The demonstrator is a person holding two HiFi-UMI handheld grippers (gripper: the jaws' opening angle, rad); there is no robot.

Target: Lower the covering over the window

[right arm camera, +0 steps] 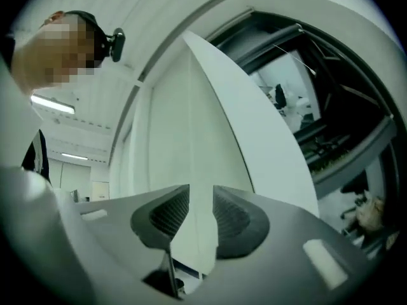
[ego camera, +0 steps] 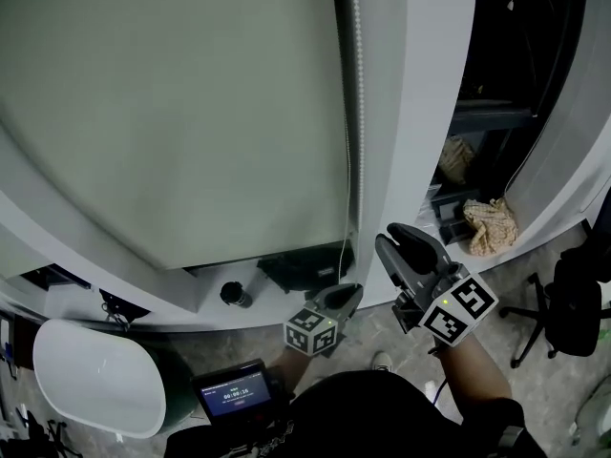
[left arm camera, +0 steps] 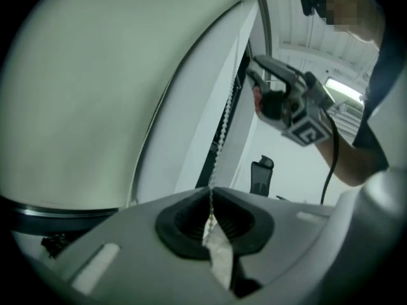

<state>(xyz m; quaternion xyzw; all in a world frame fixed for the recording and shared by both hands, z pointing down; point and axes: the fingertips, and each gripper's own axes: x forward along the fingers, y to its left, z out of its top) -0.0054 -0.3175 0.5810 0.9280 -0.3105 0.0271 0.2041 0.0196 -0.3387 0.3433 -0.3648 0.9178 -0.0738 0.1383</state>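
Observation:
A pale grey-green roller blind (ego camera: 172,113) covers most of the window, its lower edge just above the sill. A white bead chain (ego camera: 358,113) hangs along the blind's right side. My left gripper (ego camera: 349,296) is low by the sill and shut on this chain; in the left gripper view the bead chain (left arm camera: 224,122) runs down into the closed jaws of the left gripper (left arm camera: 211,196). My right gripper (ego camera: 399,239) stands to the right of the chain, jaws up and open. In the right gripper view the right gripper (right arm camera: 200,202) holds nothing, with only white wall behind the gap.
A dark cup (ego camera: 234,294) and a black object sit on the sill below the blind. A white rounded seat (ego camera: 91,375) is at lower left, a small screen device (ego camera: 232,389) at bottom. Crumpled cloth (ego camera: 492,225) lies on a shelf at right, beside an office chair (ego camera: 563,313).

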